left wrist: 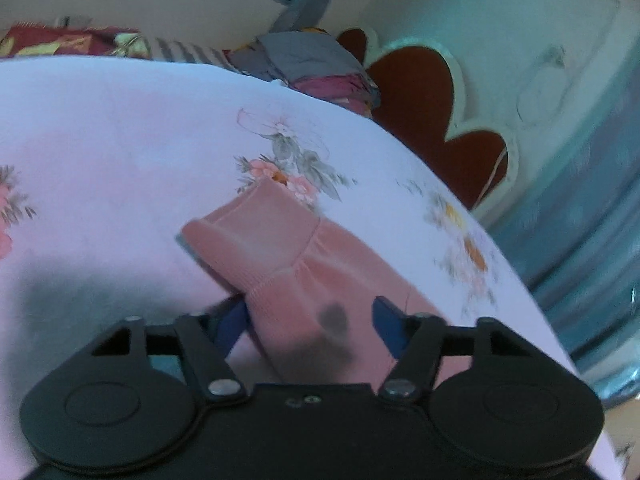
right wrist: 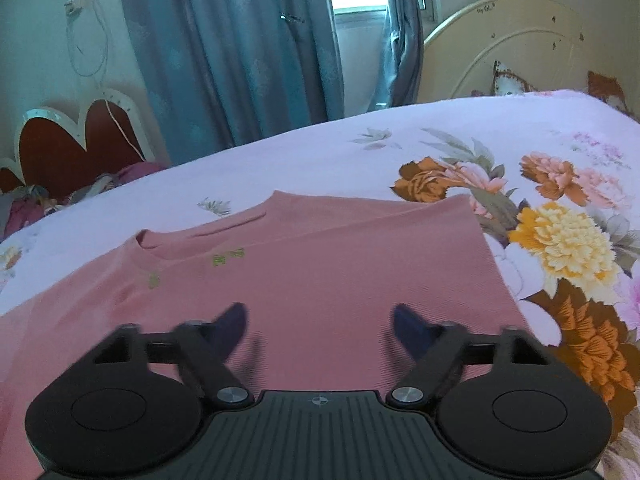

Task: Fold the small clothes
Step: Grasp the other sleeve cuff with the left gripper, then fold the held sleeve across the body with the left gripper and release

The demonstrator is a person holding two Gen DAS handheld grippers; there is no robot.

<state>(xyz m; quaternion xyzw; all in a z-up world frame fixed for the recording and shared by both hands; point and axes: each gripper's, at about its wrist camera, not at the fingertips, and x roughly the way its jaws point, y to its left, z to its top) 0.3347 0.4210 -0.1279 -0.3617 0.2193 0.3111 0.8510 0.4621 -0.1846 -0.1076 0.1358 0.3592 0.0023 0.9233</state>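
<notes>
The pink ribbed cotton top (right wrist: 320, 272) lies flat on the pale flowered bed sheet (right wrist: 320, 152), its near part hidden under the tongs. The right gripper (right wrist: 318, 322) stands wide open above it, holding nothing. The left gripper (left wrist: 308, 320) is half open around the blurry pink sleeve (left wrist: 280, 248); whether it pinches it is hard to tell.

The pink top (right wrist: 304, 276) lies flat on the flowered bed sheet (right wrist: 340, 156), one side folded over. Its long sleeve (left wrist: 288, 260) has a ribbed cuff.
</notes>
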